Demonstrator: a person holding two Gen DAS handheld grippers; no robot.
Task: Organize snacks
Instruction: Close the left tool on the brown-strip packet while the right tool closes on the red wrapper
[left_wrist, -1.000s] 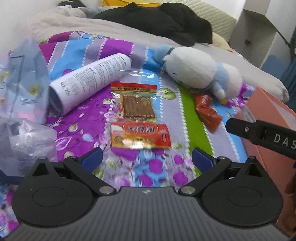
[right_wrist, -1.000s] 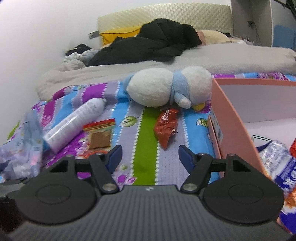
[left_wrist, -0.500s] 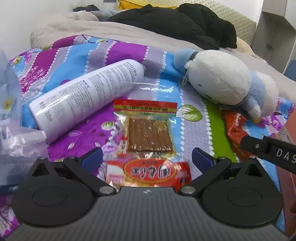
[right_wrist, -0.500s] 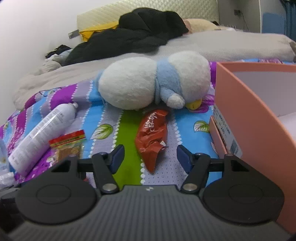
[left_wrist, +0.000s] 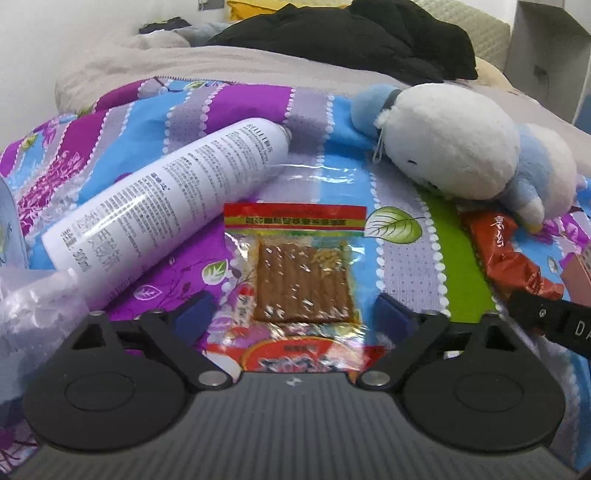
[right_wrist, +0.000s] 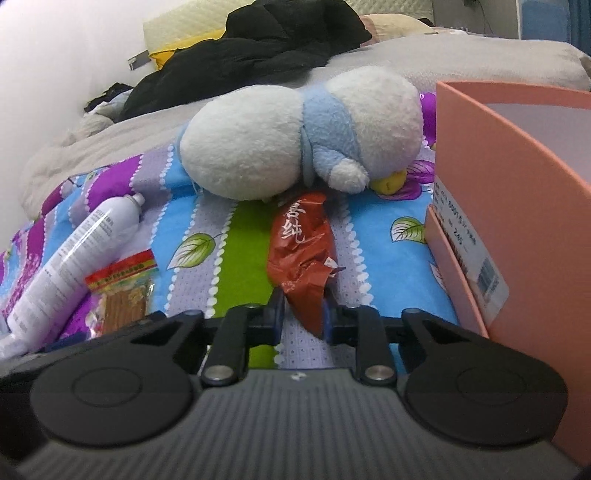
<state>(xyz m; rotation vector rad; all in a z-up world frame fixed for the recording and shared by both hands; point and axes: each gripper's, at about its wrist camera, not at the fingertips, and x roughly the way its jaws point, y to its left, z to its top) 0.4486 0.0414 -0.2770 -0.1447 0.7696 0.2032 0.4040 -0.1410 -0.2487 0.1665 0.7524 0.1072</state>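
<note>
Right gripper (right_wrist: 301, 319) closing; blue pads pinch crinkled red foil snack wrapper (right_wrist: 301, 242) at near end, wrapper flat on striped floral bedsheet (right_wrist: 373, 229), beside smooth pink box (right_wrist: 517, 206). Left gripper (left_wrist: 295, 314) wide, closing, straddling glossy clear snack packet (left_wrist: 301, 273) without touching. Smooth white cylindrical spray can (left_wrist: 166, 199) alongside. Fuzzy rounded plush toy (right_wrist: 295, 140) beyond.

Your right side: pink box (right_wrist: 517, 192) walls it off. Ahead: plush toy (right_wrist: 295, 140). Left: white bottle (left_wrist: 166, 206) blocks.
</note>
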